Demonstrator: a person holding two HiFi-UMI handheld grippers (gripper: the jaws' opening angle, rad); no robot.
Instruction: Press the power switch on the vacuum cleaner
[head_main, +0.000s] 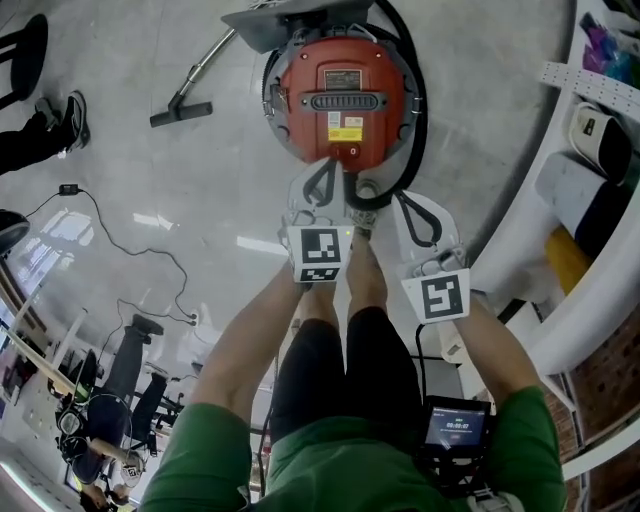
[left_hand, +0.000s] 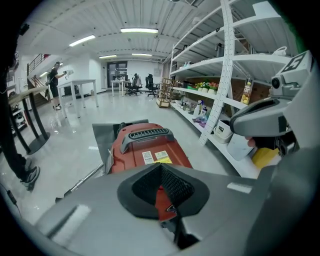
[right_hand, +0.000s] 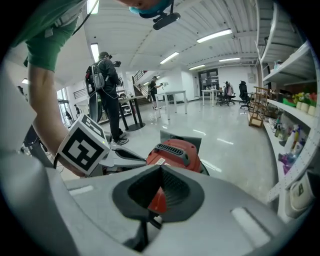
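I read left gripper (head_main: 327, 165) clenched, empty, tips at the red vacuum cleaner's (head_main: 342, 100) near rim. Right gripper (head_main: 405, 200) also clenched, empty, just beside it.

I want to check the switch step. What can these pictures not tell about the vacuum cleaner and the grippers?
Power switch: not identifiable; head view, the left gripper covers the near edge of the vacuum cleaner.
Contact: whether the left gripper touches the vacuum cleaner, unclear in any view.
Both gripper views: each gripper's own grey body hides the vacuum cleaner's near part.
Yellow label: print too small, head view.
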